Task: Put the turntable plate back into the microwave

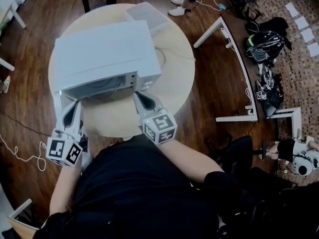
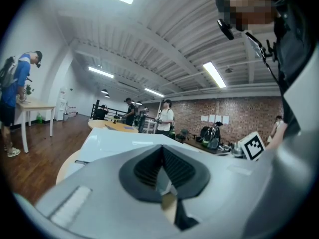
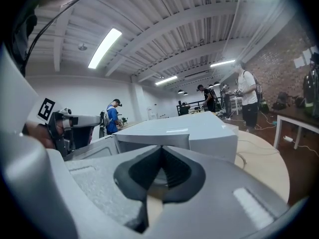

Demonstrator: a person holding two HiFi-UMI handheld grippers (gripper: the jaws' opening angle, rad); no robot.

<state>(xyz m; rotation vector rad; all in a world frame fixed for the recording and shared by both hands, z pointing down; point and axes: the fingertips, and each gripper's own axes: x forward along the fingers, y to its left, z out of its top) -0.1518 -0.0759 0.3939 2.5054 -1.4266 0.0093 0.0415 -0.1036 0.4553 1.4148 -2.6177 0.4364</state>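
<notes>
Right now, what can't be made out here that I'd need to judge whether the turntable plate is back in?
- Plate: head view, the microwave covers most of its own cavity; a plate inside cannot be confirmed.
- Cavity again: both gripper views are blocked low down by each gripper's body.
- Contact: head view too small to tell whether the left gripper or right gripper, fingers closed, touches the microwave.
</notes>
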